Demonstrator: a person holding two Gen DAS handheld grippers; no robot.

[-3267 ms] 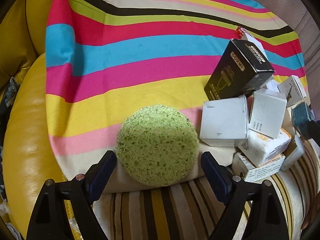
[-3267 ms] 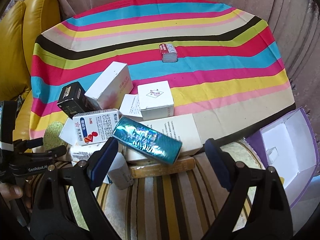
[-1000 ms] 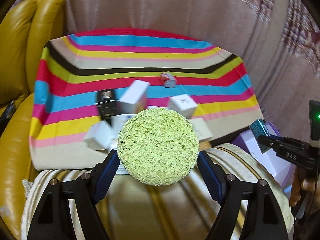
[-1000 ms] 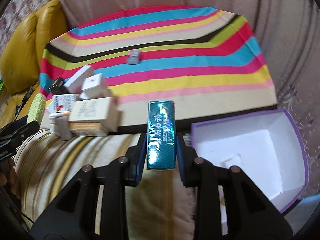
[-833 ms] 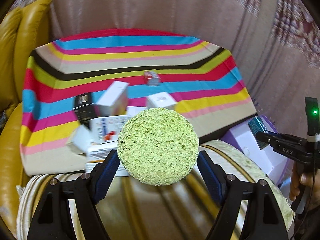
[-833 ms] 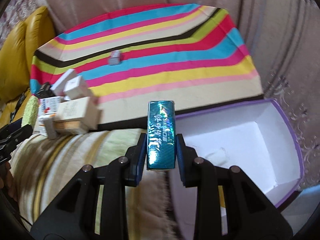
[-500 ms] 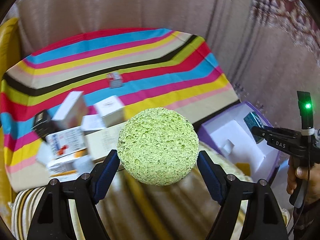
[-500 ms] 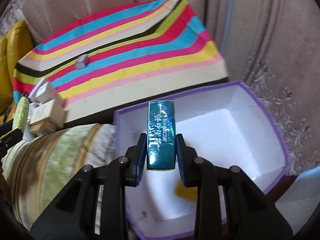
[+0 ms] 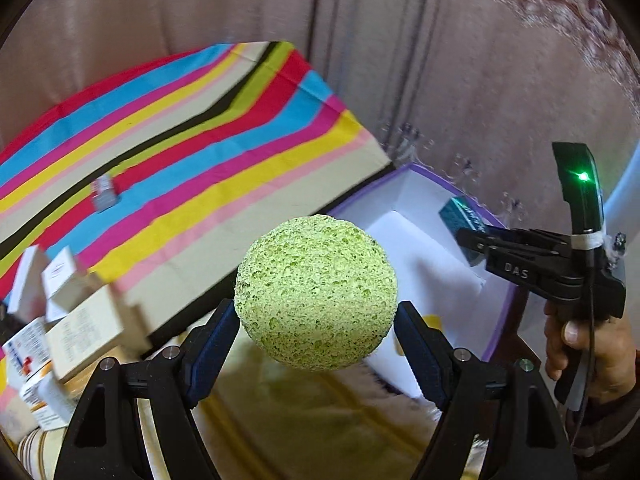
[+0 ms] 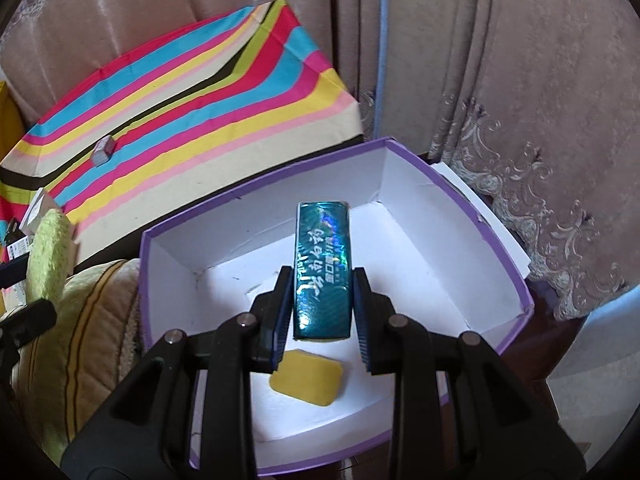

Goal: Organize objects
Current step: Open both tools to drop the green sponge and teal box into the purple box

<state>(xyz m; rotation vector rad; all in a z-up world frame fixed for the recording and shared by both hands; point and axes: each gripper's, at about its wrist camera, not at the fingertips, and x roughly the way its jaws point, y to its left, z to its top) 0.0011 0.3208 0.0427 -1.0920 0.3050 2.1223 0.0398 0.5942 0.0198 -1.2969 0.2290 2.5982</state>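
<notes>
Pinkish-brown curtains (image 10: 520, 80) hang behind everything, with pale embroidery low on the right. In front of them stands a desk (image 10: 224, 92) covered by a cloth striped in red, blue, pink, yellow, black and cream. A striped yellow-green cushion (image 10: 92, 328) lies just beside the desk's near edge.

A white box with a purple outside (image 10: 508, 256) sits open to the right of the desk, its near left corner against the cushion. Inside it, on the floor of the box near the front, lies a small yellow sponge (image 10: 307, 379).

At the left end of the desk a heap of small cartons (image 9: 76, 320) is piled, white and beige, blurred in the left view. One tiny grey and red box (image 9: 105, 194) stands apart from them, out on the stripes.

The left tool (image 9: 316, 338) grips a round green sponge (image 9: 316, 292) between its blue pads, held in the air above the cushion, short of the purple box. The right tool (image 10: 322, 306) is closed narrow on a shiny teal packet (image 10: 323, 272) with silver writing, held lengthwise above the inside of the purple box, over the yellow sponge's far edge. The person's right hand (image 9: 588, 356) shows in the left view, wrapped around the tool's handle.
</notes>
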